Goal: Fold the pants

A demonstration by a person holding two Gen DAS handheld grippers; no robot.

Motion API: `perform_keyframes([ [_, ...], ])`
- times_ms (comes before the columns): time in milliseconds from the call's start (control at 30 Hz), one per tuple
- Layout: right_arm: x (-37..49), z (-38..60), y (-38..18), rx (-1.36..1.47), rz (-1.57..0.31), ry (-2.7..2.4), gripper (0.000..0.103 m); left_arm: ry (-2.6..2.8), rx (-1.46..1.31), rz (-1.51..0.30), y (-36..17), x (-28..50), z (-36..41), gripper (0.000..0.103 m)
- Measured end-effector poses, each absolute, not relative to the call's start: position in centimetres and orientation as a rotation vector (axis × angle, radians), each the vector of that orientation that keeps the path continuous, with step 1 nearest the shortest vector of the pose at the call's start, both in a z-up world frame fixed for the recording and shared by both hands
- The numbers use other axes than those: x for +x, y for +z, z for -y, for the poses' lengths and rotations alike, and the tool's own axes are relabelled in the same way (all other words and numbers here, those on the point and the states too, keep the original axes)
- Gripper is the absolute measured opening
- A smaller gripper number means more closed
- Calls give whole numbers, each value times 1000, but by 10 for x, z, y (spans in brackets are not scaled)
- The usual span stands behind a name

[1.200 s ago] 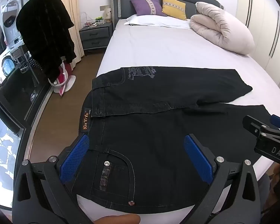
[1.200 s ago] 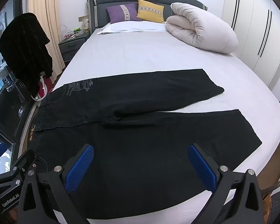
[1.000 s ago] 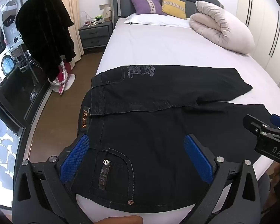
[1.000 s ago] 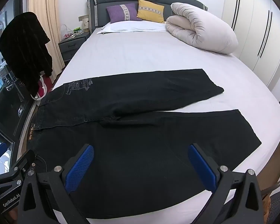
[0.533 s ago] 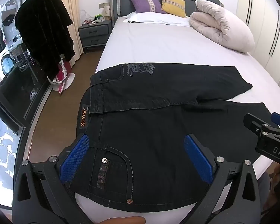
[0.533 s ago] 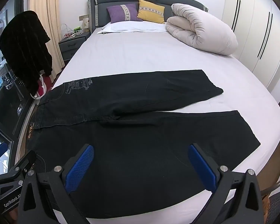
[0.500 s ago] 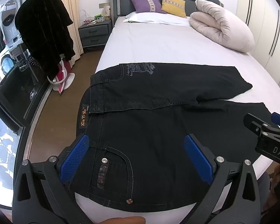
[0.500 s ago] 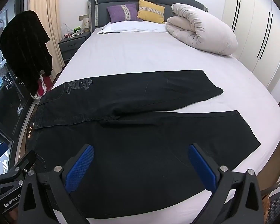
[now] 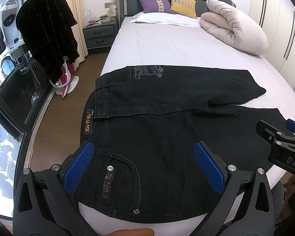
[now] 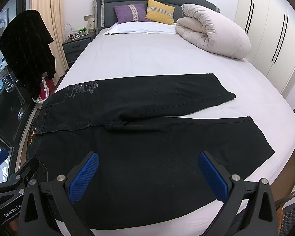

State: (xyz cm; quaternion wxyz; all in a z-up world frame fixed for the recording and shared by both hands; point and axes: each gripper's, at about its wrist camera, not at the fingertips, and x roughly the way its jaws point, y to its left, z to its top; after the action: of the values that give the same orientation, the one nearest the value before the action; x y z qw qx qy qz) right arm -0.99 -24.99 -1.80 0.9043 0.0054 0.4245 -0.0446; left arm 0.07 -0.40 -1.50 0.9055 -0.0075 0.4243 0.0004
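A pair of black pants (image 9: 159, 129) lies spread flat across the near end of a bed (image 9: 167, 45) covered with a pale sheet, the waistband at the left edge of the mattress and the two legs running out to the right. The legs part slightly, the far one ending in a hem (image 10: 226, 90) well short of the nearer one (image 10: 263, 137), which reaches close to the bed's right edge. An orange-lettered label (image 9: 88, 124) sits on the waistband, a grey printed design (image 9: 147, 71) marks the far hip, and a stitched pocket (image 9: 118, 179) with metal rivets shows on the near hip. The left claw (image 9: 141, 169) hovers above that pocket area with its blue-padded fingers (image 9: 79, 167) spread wide and nothing between them. The right claw (image 10: 147, 177) hangs above the thigh of the near leg, its fingers (image 10: 211, 175) likewise held wide apart and pinching nothing. Each claw shows at the edge of the other's view, so the two are side by side. At the head of the bed rest a purple cushion (image 10: 130, 12), a yellow cushion (image 10: 160, 11) and a rolled cream duvet (image 10: 212, 29). A grey nightstand (image 9: 99, 34) stands beside the bed, and a dark garment (image 9: 47, 39) hangs at the left above a wooden floor (image 9: 55, 118).
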Motion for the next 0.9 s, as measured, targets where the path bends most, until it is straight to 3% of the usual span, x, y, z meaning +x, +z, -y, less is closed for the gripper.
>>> perform_keyframes([
  [900, -9, 248, -19, 10, -881, -94, 103, 1, -19, -879, -16, 1, 4, 103],
])
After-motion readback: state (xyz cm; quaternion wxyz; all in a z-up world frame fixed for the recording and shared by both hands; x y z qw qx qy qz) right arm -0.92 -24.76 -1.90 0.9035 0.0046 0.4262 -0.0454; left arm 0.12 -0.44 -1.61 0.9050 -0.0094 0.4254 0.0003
